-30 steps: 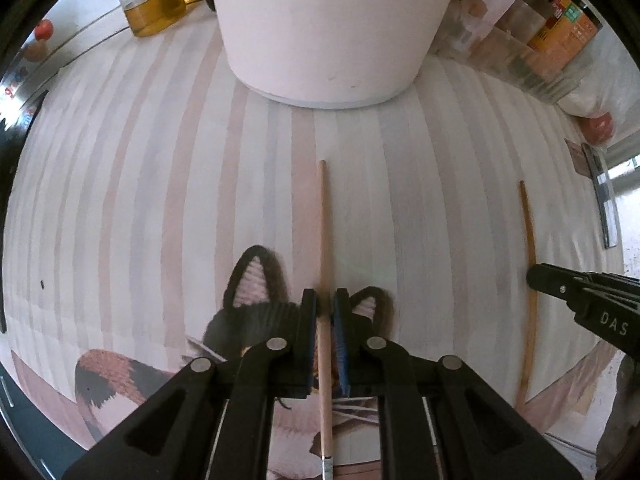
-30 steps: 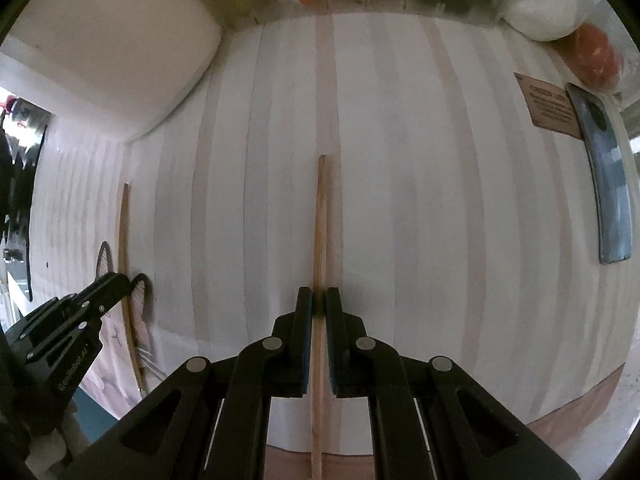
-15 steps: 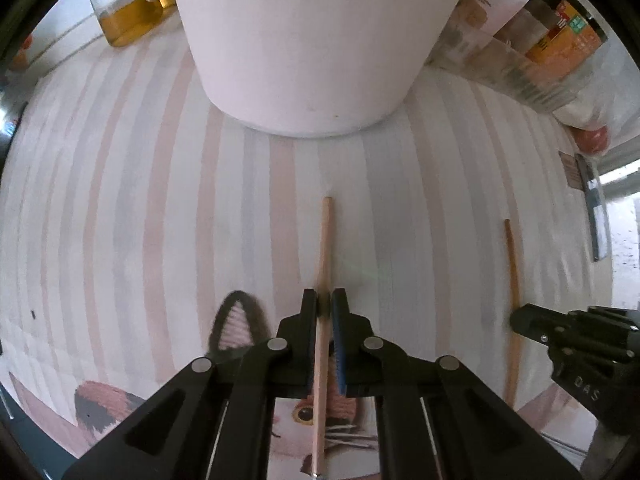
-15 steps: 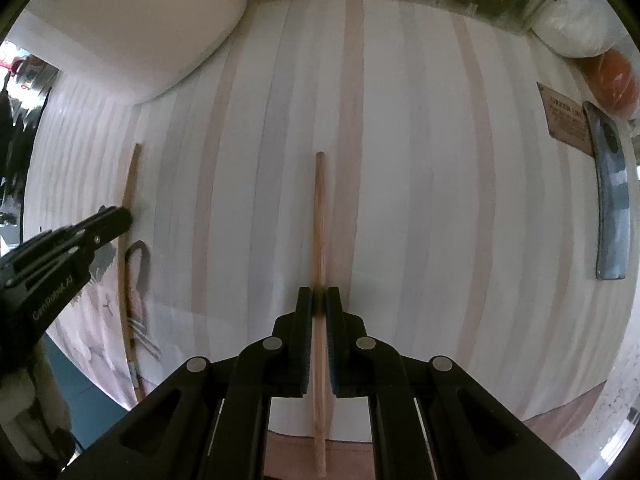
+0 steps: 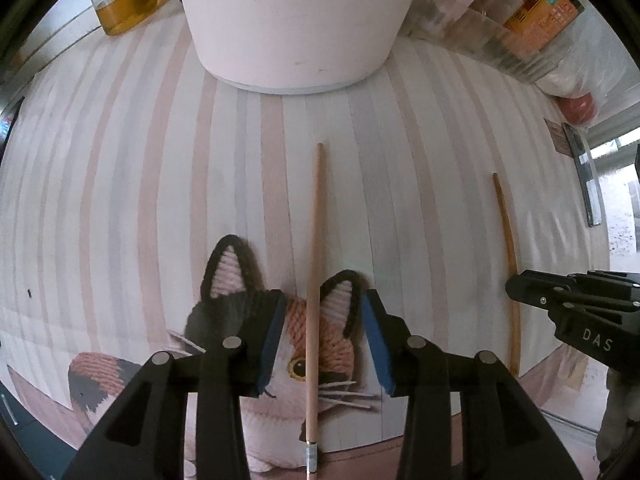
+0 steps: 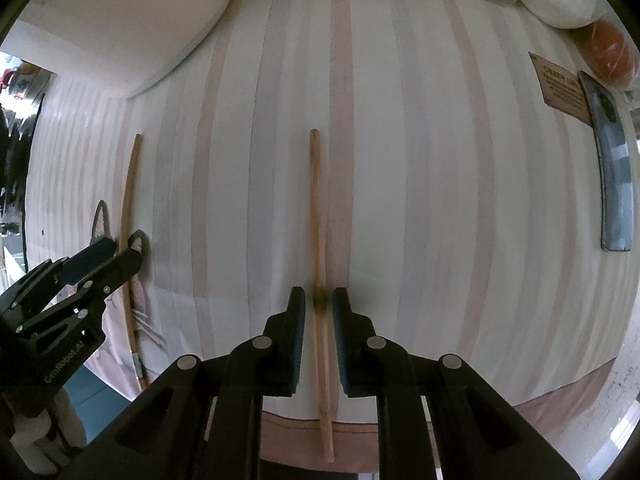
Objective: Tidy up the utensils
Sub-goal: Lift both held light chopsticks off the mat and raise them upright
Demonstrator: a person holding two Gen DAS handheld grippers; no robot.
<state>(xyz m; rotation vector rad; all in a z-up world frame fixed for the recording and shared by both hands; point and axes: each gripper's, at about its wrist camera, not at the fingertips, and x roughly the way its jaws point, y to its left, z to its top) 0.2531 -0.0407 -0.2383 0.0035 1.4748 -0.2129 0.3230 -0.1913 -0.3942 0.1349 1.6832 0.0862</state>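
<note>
Wooden and slim, the metal-tipped chopstick [image 5: 314,280] on the left lies flat on the striped placemat [image 5: 140,184], across its cat picture [image 5: 316,344] and in front of the white container [image 5: 292,24]; the left gripper [image 5: 322,344] has just been opening, its jaws now well apart with the stick loose between them, apparently set down lengthwise on purpose. To the right, well apart and roughly parallel, the plain chopstick [image 6: 320,272] lies on the same mat, the right gripper [image 6: 318,332] having just begun parting, its pads narrowly clear of the stick.

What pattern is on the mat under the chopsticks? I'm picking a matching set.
Pale pink and grey stripes on the mat, with a calico cat picture; clearest in the left wrist view.
</note>
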